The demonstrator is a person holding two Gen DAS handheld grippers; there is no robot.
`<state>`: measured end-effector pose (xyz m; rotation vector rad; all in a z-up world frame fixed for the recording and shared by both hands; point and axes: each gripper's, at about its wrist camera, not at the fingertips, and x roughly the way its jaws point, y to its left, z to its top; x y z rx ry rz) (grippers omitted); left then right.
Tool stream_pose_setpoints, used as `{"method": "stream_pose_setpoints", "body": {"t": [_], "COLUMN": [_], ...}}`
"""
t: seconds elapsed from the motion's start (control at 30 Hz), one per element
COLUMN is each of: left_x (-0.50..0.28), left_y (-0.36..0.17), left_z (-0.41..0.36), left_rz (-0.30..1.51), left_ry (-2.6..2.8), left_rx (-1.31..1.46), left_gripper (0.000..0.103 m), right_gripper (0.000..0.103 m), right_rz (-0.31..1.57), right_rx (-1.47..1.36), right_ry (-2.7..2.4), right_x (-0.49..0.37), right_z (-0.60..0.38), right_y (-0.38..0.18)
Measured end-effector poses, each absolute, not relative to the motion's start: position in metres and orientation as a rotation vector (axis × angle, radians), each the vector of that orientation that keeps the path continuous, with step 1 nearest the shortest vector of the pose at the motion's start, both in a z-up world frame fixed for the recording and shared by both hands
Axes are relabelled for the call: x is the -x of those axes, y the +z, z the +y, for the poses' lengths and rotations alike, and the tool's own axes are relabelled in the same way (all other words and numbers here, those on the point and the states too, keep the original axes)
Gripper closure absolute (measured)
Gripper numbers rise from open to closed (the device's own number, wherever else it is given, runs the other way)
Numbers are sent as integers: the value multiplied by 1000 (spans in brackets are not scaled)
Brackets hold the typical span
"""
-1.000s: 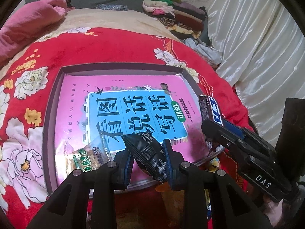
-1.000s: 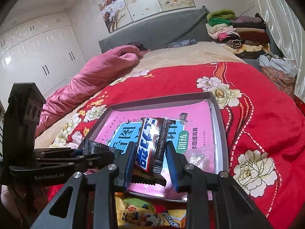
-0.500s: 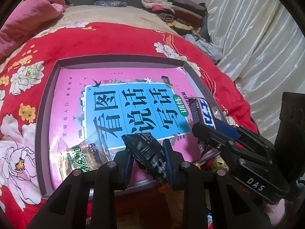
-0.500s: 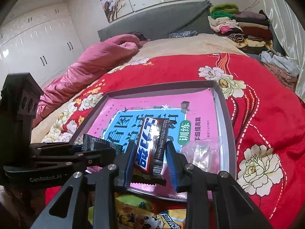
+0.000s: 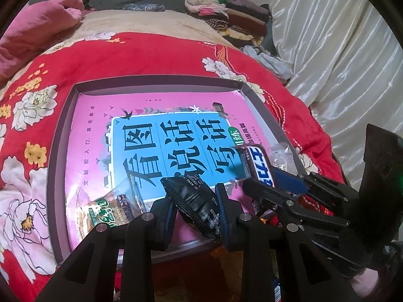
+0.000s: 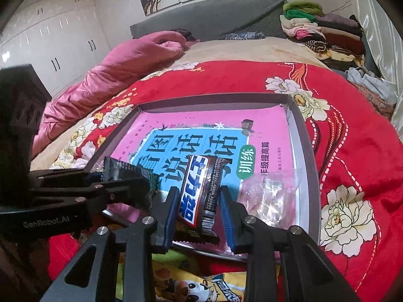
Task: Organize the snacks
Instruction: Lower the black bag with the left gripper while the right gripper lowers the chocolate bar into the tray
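My left gripper (image 5: 194, 209) is shut on a black snack packet (image 5: 196, 201) held over the near edge of a grey tray (image 5: 60, 136) that lies on the red bed cover. My right gripper (image 6: 199, 201) is shut on a brown chocolate bar (image 6: 199, 188) with blue letters, also over the tray's near edge; the bar shows in the left wrist view (image 5: 259, 163) too. A green cracker packet (image 5: 110, 206) lies in the tray's near left corner. A clear wrapped sweet (image 6: 272, 188) lies in its near right corner.
A pink and blue book cover (image 5: 161, 146) lines the tray's floor. Yellow snack bags (image 6: 201, 287) lie below the tray's near edge. A pink quilt (image 6: 131, 60) and folded clothes (image 6: 322, 32) lie at the far end of the bed. White curtains (image 5: 340, 50) hang at the right.
Both grippers have moved slightly forward over the tray's near edge with their snacks still held. The chocolate bar now sits closer to the black packet.
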<state>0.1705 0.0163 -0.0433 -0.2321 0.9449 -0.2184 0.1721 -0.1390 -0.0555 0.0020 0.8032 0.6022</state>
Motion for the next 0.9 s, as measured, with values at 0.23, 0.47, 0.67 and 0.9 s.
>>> {"method": "stream_pose_setpoints", "body": {"t": [0.23, 0.47, 0.67, 0.9], "left_x": [-171, -171, -171, -170], "left_y": [-44, -45, -45, -48], "left_z": [15, 19, 23, 26], "left_rz": [943, 944, 947, 958], "left_ry": [-223, -216, -208, -207], "left_rx": [233, 243, 252, 264], "left_gripper": [73, 73, 72, 72], "right_gripper": [71, 70, 70, 70], "right_rz": [810, 838, 844, 845], "right_rx": [10, 16, 5, -16], "right_ry": [600, 585, 583, 584], "right_x": [-172, -174, -174, -174], "right_z": [-138, -137, -139, -142], "right_y": [-56, -61, -61, -60]}}
